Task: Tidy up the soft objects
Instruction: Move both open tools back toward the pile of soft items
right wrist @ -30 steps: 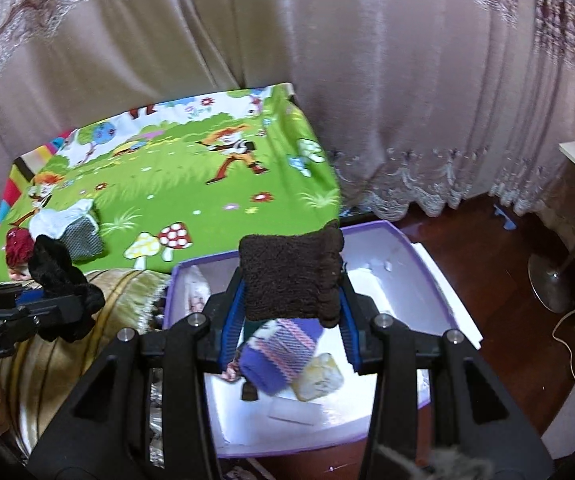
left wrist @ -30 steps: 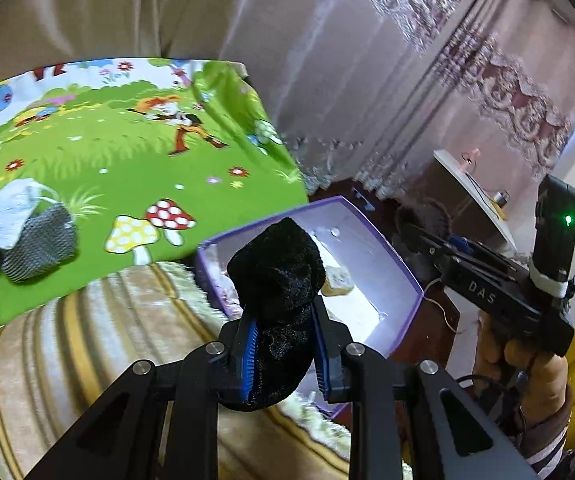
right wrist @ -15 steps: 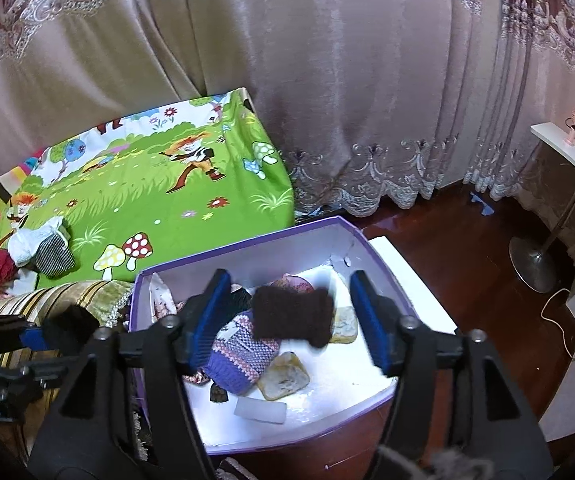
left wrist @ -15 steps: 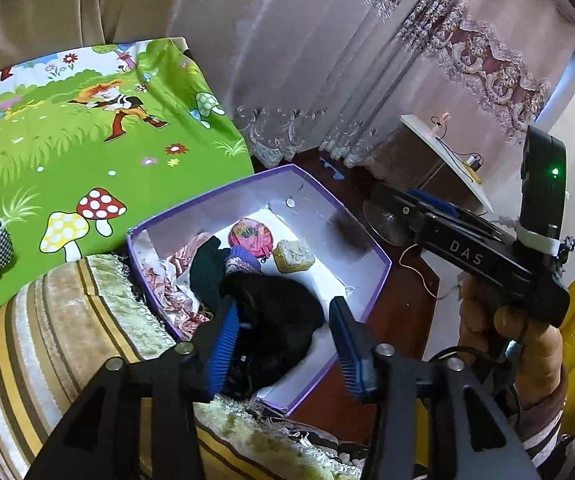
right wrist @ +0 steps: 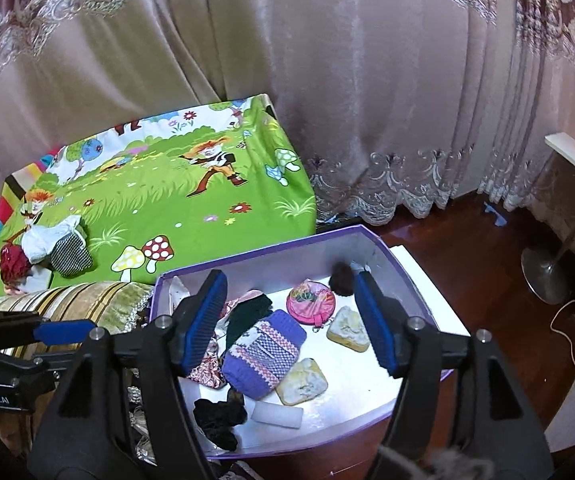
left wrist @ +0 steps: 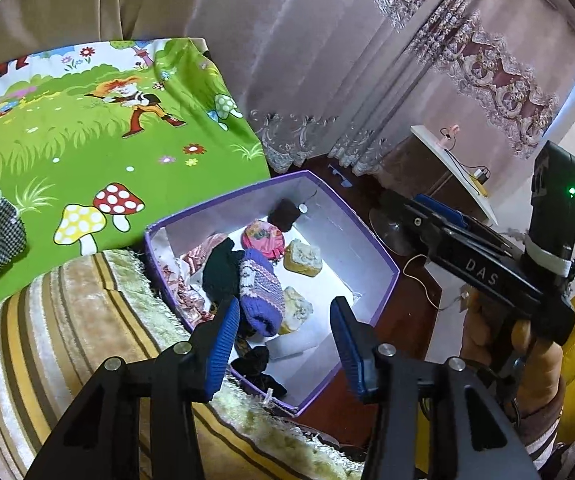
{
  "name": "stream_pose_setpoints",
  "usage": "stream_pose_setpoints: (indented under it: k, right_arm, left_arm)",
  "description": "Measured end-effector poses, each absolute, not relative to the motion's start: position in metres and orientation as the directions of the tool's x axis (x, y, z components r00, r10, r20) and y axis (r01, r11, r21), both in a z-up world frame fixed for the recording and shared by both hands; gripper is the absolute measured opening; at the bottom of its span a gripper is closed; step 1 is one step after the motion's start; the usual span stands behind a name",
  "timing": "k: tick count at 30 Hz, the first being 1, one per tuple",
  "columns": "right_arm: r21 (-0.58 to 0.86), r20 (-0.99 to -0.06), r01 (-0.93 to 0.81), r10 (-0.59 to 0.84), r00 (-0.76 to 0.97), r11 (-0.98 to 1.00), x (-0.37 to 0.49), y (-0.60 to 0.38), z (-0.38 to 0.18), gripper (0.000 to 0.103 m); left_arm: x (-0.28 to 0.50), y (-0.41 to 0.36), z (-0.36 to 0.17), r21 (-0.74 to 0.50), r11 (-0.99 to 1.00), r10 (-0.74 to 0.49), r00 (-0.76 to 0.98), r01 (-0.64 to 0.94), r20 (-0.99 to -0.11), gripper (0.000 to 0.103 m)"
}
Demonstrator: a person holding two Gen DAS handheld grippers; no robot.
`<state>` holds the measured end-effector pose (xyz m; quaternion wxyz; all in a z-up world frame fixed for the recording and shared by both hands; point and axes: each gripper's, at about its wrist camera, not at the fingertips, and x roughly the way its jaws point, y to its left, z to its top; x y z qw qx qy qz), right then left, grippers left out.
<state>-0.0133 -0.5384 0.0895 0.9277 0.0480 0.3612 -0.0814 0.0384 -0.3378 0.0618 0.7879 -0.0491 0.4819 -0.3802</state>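
Both your claws, left gripper point(left wrist: 285, 334) and right gripper point(right wrist: 291, 320), hang spread wide with nothing in them over the purple box point(right wrist: 383, 248), where the black sock point(right wrist: 219, 416) sits in its near corner and the brown sock point(right wrist: 341, 276) against its far wall.
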Motion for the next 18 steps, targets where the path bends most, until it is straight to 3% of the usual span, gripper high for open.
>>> stream_pose_setpoints:
  k: [18]
  right_arm:
    - [0.022,-0.707,0.047,-0.018,0.707,0.999,0.006,-0.484,0.091,0.069]
  left_arm:
    - [0.063,-0.236,0.068,-0.518,0.785,-0.620,0.411,0.341,-0.668,0.049]
